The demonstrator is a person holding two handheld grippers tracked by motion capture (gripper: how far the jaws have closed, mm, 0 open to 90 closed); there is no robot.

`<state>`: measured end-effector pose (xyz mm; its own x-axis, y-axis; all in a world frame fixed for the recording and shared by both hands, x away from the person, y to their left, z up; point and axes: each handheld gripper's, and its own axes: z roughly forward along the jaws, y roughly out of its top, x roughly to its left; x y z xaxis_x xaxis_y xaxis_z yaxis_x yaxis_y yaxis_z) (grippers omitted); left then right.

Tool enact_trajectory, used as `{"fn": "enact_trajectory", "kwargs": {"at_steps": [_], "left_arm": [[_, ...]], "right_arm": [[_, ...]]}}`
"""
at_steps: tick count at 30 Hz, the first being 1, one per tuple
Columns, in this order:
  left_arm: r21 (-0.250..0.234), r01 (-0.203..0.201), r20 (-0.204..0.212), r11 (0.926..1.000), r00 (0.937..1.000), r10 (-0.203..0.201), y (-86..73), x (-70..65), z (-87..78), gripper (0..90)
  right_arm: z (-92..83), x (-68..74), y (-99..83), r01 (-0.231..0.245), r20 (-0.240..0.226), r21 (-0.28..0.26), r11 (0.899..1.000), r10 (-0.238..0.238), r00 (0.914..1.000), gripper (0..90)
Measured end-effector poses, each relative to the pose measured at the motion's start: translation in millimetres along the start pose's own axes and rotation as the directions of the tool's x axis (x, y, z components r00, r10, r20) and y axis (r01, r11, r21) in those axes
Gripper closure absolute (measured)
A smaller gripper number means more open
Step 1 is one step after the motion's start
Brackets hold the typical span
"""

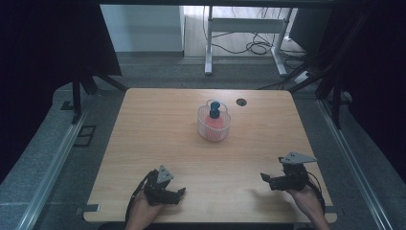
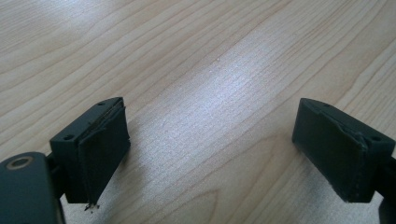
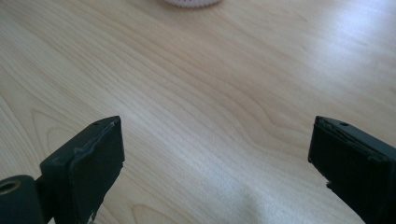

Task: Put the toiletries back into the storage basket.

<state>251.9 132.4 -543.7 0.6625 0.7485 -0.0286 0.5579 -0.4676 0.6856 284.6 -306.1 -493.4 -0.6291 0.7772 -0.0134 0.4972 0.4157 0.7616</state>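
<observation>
High view: a person's two hands come in at the near edge of a pale wooden counter, each holding a black hand-held gripper. The left hand-held gripper lies low at the near left of the counter with its jaws turned toward the middle. The right hand-held gripper, with a grey three-cornered plate on top, sits at the near right and points left across the wood.

Well apart from both, toward the far middle of the counter, stands a small white openwork plastic basket. Inside it are a red-orange rounded object and, on top of that, dark blue rounded pieces; what they are is too small to tell. A dark round hole marks the counter just beyond the basket, to its right.

Left gripper view: the left hand-held gripper has its jaws spread wide over bare wood grain, with nothing between them.

Right gripper view: the right hand-held gripper is likewise spread wide and empty, and the bottom rim of the white basket shows at the top edge, far ahead of the jaws.
</observation>
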Motion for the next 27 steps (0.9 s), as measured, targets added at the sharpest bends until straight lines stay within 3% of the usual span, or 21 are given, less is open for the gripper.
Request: {"fn": "enact_trajectory", "kwargs": {"at_steps": [7, 21, 27], "left_arm": [[0.000, -0.003, 0.000, 1.0000, 1.0000, 0.003, 0.1, 0.2, 0.0, 10.5], [0.000, 0.000, 0.000, 1.0000, 1.0000, 0.000, 0.0, 0.0, 0.0, 10.5], [0.000, 0.001, 0.000, 1.0000, 1.0000, -0.001, 0.0, -0.1, 0.0, 10.5]], "right_arm": [[7.3, 0.8, -15.6, -0.009, 0.006, 0.022, 1.000, 0.009, 0.9999, 2.3], [26.1, 3.8, -39.2, 0.014, 0.018, 0.096, 0.995, -0.016, 0.9997, 0.0], [27.3, 2.0, -41.5, -0.015, 0.002, 0.087, 0.996, 0.015, 0.9999, 0.0]]}}
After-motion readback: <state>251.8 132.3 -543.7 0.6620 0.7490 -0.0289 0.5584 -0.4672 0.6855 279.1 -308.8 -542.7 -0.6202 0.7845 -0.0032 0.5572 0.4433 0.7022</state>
